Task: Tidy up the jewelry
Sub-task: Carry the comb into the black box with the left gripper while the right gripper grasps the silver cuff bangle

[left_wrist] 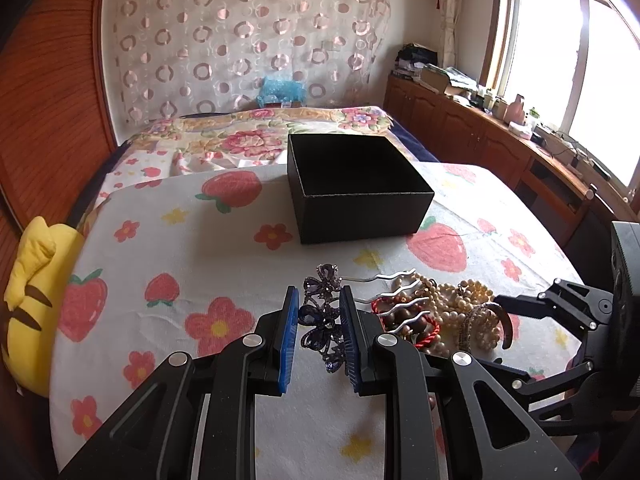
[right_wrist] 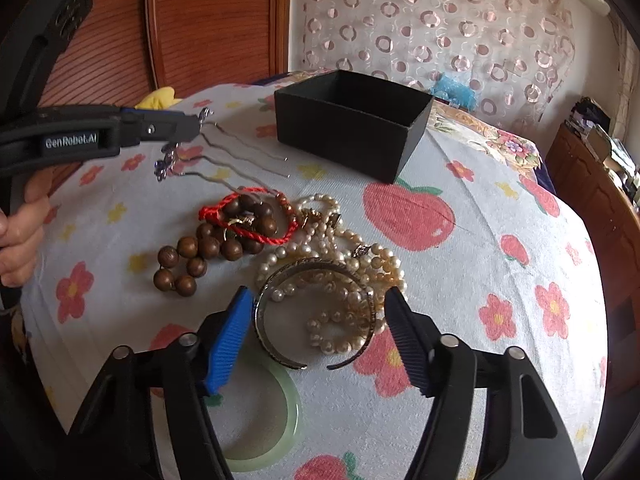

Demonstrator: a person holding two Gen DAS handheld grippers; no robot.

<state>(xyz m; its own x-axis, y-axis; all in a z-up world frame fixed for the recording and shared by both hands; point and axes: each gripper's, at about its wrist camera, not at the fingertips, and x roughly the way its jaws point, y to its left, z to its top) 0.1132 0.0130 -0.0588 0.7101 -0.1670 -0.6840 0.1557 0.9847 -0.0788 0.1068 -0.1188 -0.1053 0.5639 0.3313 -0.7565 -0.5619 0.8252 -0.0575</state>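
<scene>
Where the left wrist view looks along its own fingers, the left tongs (left_wrist: 319,334) are clenched on the purple jewelled head of a hair comb (left_wrist: 322,316), whose wavy silver prongs run off to the right, roughly crosswise to the fingers, over the jewelry pile (left_wrist: 444,316). The open black box (left_wrist: 356,188) stands on the strawberry-print bed cover (left_wrist: 192,248) straight ahead of these tongs and a little right, well apart from them, its mouth upward; judged from this, the coming move is a forward carry, with the prongs needing to clear the near wall. In the right wrist view, the same comb (right_wrist: 208,148) appears held above the cover, prongs pointing toward the box (right_wrist: 352,120), so the left hand is the nearer to it. The right tongs (right_wrist: 320,334) are released, jaws spread on either side of a silver cuff bracelet (right_wrist: 316,312) lying on pearl strands (right_wrist: 340,256), not visibly touching it. Wooden beads (right_wrist: 200,252), a red cord (right_wrist: 256,216) and a green bangle (right_wrist: 280,420) lie nearby.
</scene>
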